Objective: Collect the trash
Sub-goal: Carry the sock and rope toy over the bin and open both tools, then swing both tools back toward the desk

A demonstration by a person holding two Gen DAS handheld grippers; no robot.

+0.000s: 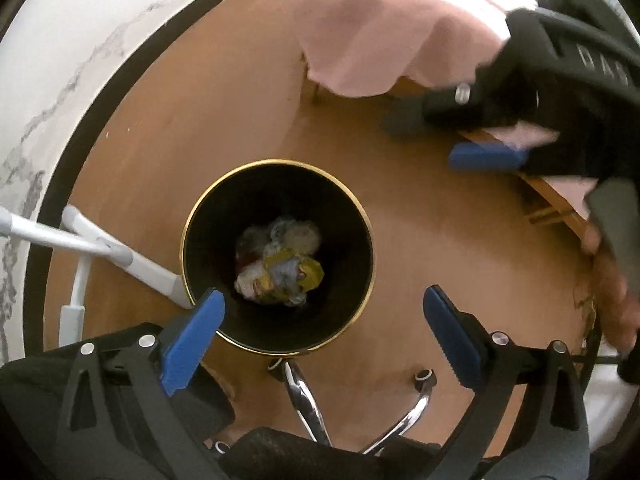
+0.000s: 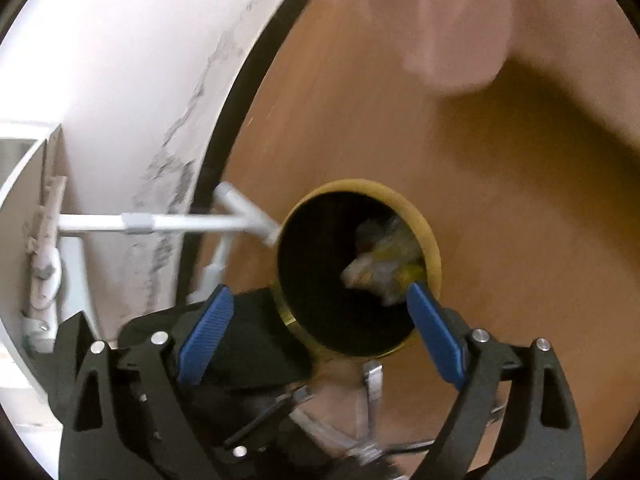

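Blue ribbed pads fill the lower edge of both views. In the left wrist view the left gripper (image 1: pixel 322 306) has its jaws spread wide with nothing between them, one pad at lower left over the rim of the bin, the other at lower right over bare floor. In the right wrist view the right gripper (image 2: pixel 318 308) is likewise wide and empty, pads either side of the bin mouth. No earlier moment is shown, so nothing more can be said of the jaws than that.

Just beyond the pads, at bottom centre, lie the chrome legs of a chair base (image 1: pixel 310 404). Next out is the black bin (image 1: pixel 208 216) with its gold rim, standing upright on the brown wooden floor (image 1: pixel 224 92). The trash (image 1: pixel 280 266) sits at its bottom — crumpled wrappers and paper, yellow, white and grey, all inside, none seen on the floor.

Such scraps look light, soft and crushable; they should give under the pads and may slide on foil, so a pinch across a thick fold would hold best.

White metal tubes (image 1: pixel 120 254) touch the bin at centre left. Further off, upper right, the right gripper crosses in front of a pink cloth (image 1: pixel 360 24) draped over the desk — beyond it the pale marbled wall (image 1: pixel 52 60) curves along the upper left.
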